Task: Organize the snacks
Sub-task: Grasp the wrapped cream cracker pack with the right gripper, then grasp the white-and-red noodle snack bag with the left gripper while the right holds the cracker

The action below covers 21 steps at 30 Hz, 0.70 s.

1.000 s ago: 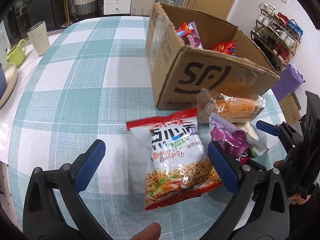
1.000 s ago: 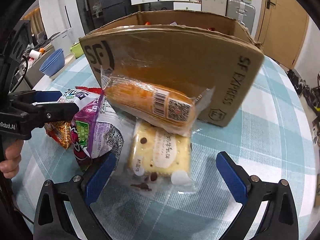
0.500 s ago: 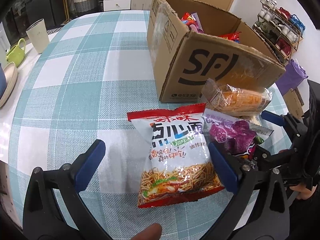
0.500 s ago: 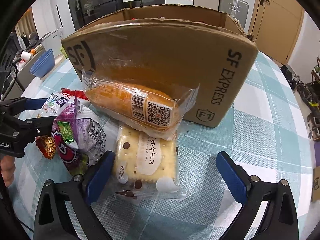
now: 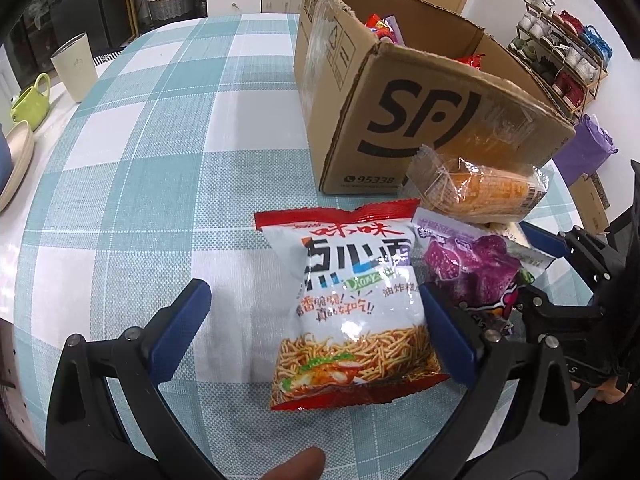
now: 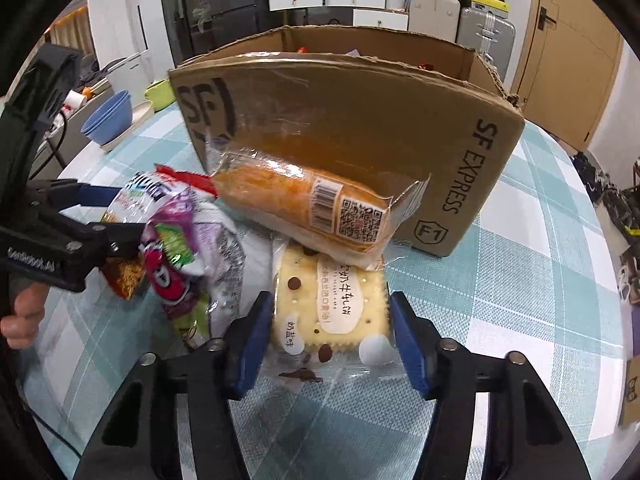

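Already right gripper [image 6: 328,340], jaws just closing, clamps the pale square cracker packet [image 6: 330,308]; left gripper [image 5: 316,332] gapes around the noodle bag [image 5: 352,304]. Risk: orange bread roll in clear wrap [image 6: 304,208] overlaps the packet and may tumble when lifted.

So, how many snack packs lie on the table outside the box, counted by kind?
Noodle snack bag: 1
Purple bag: 1
Orange bread roll pack: 1
Cracker pack, between the right claw pads: 1
Total: 4
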{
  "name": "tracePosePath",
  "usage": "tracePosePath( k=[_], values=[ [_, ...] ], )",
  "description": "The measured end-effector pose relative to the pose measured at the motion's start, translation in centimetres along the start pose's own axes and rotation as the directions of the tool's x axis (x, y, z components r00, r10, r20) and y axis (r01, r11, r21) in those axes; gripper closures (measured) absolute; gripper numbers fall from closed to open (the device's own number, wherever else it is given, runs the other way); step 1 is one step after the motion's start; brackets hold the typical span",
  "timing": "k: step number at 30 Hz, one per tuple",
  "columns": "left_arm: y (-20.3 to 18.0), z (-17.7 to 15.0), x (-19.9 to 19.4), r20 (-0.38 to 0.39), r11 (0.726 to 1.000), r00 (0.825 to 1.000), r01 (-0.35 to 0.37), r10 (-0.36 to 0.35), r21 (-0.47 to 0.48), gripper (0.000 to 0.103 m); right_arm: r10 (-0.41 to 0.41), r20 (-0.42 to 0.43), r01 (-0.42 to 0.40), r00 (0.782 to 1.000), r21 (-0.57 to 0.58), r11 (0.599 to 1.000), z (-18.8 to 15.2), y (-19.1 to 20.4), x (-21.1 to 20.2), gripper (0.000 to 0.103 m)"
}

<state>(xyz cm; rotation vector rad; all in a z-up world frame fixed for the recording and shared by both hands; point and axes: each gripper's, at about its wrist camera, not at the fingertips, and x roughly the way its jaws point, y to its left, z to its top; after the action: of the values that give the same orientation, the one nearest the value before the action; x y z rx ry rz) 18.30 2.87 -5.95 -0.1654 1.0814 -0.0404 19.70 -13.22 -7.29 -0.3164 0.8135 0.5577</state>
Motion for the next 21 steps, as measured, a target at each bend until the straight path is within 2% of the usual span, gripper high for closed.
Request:
tracePosePath(
  k=[13, 17, 21],
  values=[
    [-0.4, -0.5, -0.2, -0.001, 1.0, 1.0, -0.005, 0.005, 0.009, 0.001, 0.05, 0.066, -0.053, 0.997, 0.044, 0.998, -2.6, 0.3, -3.0, 0.045],
    [-0.4, -0.5, -0.4, -0.002, 1.0, 1.0, 0.01, -0.01, 0.01, 0.006, 0.043, 0.094, -0.049, 0.995, 0.053, 0.997, -3.1, 0.3, -4.2, 0.045],
    [-0.6, -0.6, -0.6, 0.001, 0.999, 0.999, 0.039, -0.039, 0.013, 0.017, 0.027, 0.11, -0.034, 0.994, 0.066, 0.997, -3.3, -0.5, -4.9, 0.045]
  ],
)
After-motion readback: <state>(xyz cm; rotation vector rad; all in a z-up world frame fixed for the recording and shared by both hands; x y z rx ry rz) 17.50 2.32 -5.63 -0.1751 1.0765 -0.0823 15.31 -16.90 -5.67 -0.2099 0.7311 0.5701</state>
